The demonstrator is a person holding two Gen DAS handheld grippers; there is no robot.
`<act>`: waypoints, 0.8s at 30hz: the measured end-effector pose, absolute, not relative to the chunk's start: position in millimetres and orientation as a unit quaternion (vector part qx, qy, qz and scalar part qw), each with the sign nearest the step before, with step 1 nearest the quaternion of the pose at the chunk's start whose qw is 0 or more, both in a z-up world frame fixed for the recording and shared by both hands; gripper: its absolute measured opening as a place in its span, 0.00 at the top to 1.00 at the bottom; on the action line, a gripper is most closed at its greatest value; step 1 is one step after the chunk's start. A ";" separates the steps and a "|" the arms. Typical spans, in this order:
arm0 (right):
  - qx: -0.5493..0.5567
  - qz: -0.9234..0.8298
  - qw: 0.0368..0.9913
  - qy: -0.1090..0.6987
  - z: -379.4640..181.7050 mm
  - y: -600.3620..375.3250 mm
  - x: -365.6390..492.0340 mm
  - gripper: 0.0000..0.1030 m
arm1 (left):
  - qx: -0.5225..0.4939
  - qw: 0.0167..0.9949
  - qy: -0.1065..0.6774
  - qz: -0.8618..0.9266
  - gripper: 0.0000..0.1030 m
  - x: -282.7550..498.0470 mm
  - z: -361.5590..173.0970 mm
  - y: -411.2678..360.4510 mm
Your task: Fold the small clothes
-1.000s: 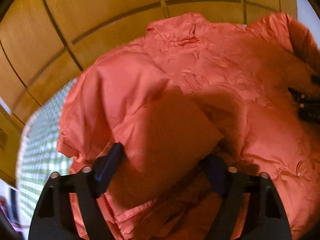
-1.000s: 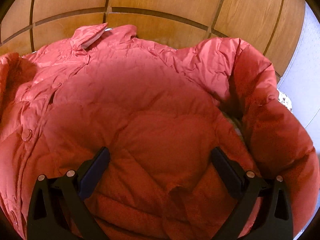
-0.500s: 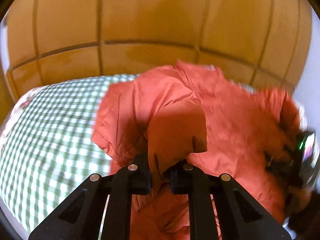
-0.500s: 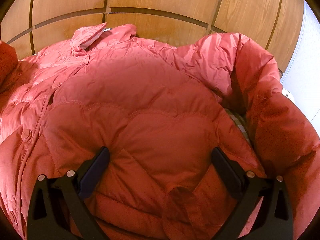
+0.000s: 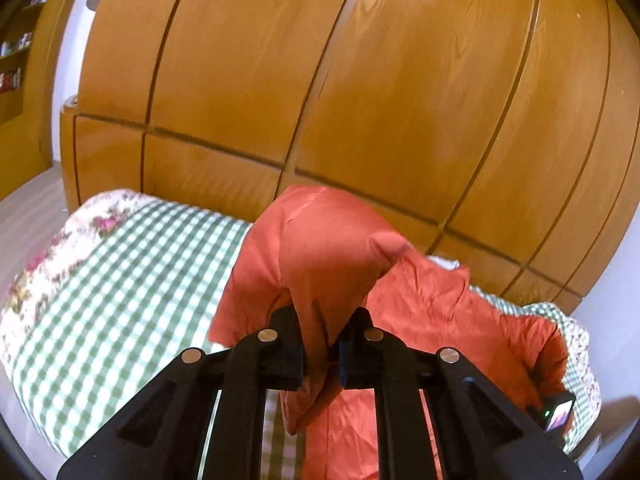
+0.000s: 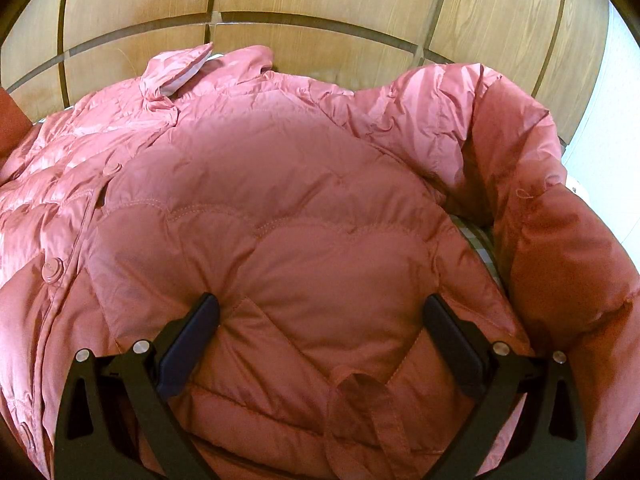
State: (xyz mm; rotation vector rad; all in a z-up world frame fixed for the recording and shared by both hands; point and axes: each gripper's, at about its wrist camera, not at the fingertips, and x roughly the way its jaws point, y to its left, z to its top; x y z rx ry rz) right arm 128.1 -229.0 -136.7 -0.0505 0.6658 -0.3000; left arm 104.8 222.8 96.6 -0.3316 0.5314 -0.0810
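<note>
Evidently the left gripper [image 5: 322, 354] pinches the jacket [image 6: 280, 208] sleeve [image 5: 320, 264] aloft for folding, while the right gripper [image 6: 320, 340], wide open, pins the body flat.

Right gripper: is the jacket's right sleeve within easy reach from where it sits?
Probably yes. The right gripper stands open over the jacket body, and the sleeve lies bunched just beside it, uncovered. The left gripper is shut on the other sleeve, clear of that path.

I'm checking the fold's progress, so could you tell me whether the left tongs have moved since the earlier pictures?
Yes. The left tongs, shut on the jacket's sleeve, have risen: the wooden wardrobe now fills most of that view.
</note>
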 end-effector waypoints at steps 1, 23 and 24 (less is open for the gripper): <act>-0.025 -0.147 0.934 0.326 -136.8 -228.6 128.1 0.02 | -0.168 0.950 0.259 -0.045 0.90 108.0 101.4 224.5; -0.013 -0.139 0.935 0.325 -137.4 -229.9 127.6 0.02 | -0.135 0.910 0.317 -0.232 0.90 239.5 90.1 14.4; -0.013 -0.139 0.935 0.325 -137.4 -230.0 127.5 0.02 | -0.126 0.907 0.325 -0.237 0.90 243.6 79.6 -0.3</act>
